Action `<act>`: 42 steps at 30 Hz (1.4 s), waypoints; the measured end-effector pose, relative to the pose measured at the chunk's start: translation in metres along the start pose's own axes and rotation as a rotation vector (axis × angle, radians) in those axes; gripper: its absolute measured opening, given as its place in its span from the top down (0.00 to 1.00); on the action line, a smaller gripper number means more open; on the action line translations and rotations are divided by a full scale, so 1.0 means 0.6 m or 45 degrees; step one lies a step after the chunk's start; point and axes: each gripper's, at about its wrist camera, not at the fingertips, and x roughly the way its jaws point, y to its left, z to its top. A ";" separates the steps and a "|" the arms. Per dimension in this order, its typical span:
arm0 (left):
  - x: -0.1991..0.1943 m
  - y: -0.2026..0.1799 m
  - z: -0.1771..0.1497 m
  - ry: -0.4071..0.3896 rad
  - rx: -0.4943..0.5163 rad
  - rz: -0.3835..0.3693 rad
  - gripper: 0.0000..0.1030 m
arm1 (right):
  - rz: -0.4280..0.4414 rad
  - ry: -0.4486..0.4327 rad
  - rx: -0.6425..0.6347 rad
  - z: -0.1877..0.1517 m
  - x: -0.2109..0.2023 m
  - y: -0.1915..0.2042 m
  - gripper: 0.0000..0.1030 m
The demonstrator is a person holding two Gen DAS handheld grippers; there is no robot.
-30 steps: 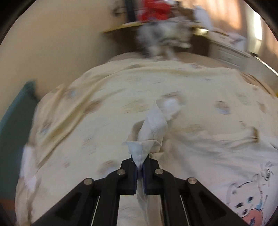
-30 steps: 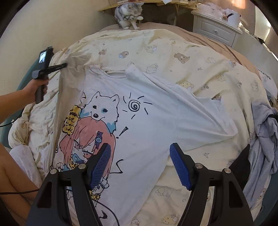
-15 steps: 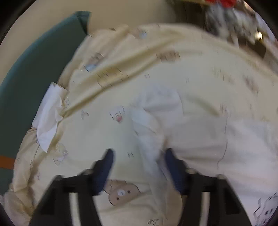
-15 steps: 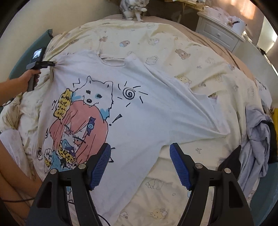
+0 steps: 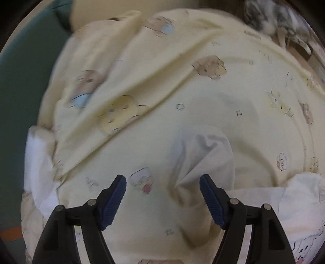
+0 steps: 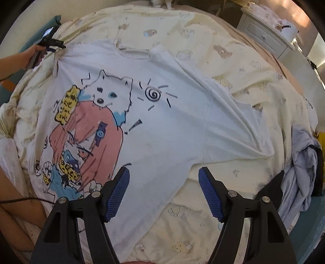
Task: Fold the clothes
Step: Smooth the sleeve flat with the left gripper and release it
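One T-shirt (image 6: 166, 126) – spread flat on bedspread (image 6: 233, 67) | two hand-held grippers – both jaws apart, empty

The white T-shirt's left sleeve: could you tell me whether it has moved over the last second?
Yes. The sleeve, bunched upright a second ago, now lies spread flat toward the teal headboard; the left tongs are open.

- Grey tabby cat (image 5: 272, 18): motion-blurred, cropped by the left wrist view's top edge.
- In the right wrist view, cat (image 6: 160, 2): only its paws show.
- White T-shirt (image 6: 162, 121): hem runs behind the gripper arms.
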 end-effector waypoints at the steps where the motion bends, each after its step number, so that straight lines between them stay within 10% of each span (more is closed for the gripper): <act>1: 0.007 -0.010 0.005 -0.001 0.029 0.035 0.27 | -0.003 0.008 0.004 -0.002 0.003 -0.001 0.27; 3: 0.012 -0.025 0.012 -0.014 0.052 0.096 0.29 | -0.002 0.005 0.022 -0.001 0.007 -0.003 0.27; 5: 0.001 -0.035 0.016 -0.053 0.066 0.154 0.97 | -0.001 0.002 0.040 0.000 0.010 -0.005 0.27; 6: -0.009 -0.037 0.017 -0.076 0.071 0.176 1.00 | -0.001 0.001 0.048 0.000 0.012 -0.006 0.27; 13: -0.190 0.015 0.010 -0.405 0.031 0.165 1.00 | 0.021 -0.014 0.074 0.005 0.021 -0.003 0.27; 16: -0.205 0.044 0.026 -0.396 0.028 0.071 0.99 | 0.035 -0.013 0.051 0.004 0.024 0.007 0.27; 18: -0.158 0.056 0.026 -0.179 -0.052 -0.186 0.72 | 0.040 -0.005 0.034 0.004 0.027 0.014 0.27; 19: -0.133 0.048 0.018 -0.091 -0.054 -0.220 0.41 | 0.036 0.002 0.024 0.002 0.029 0.017 0.27; 20: -0.113 0.034 0.005 -0.045 -0.040 -0.225 0.37 | 0.030 0.006 0.015 0.001 0.029 0.019 0.27; 26: -0.020 0.003 -0.028 0.115 -0.069 -0.193 0.41 | -0.006 0.045 -0.007 -0.012 0.029 0.021 0.27; 27: -0.015 0.001 -0.031 0.112 -0.072 -0.171 0.54 | -0.011 0.053 -0.007 -0.014 0.031 0.020 0.27; 28: -0.021 -0.001 -0.033 0.081 -0.056 -0.151 1.00 | -0.014 0.059 -0.007 -0.015 0.033 0.018 0.27; 40: -0.218 0.094 -0.128 -0.449 -0.116 -0.435 0.92 | 0.017 0.029 -0.037 -0.001 0.032 0.025 0.27; 42: -0.138 0.137 -0.140 -0.154 -0.309 -0.340 0.84 | 0.021 0.027 -0.049 -0.002 0.030 0.027 0.27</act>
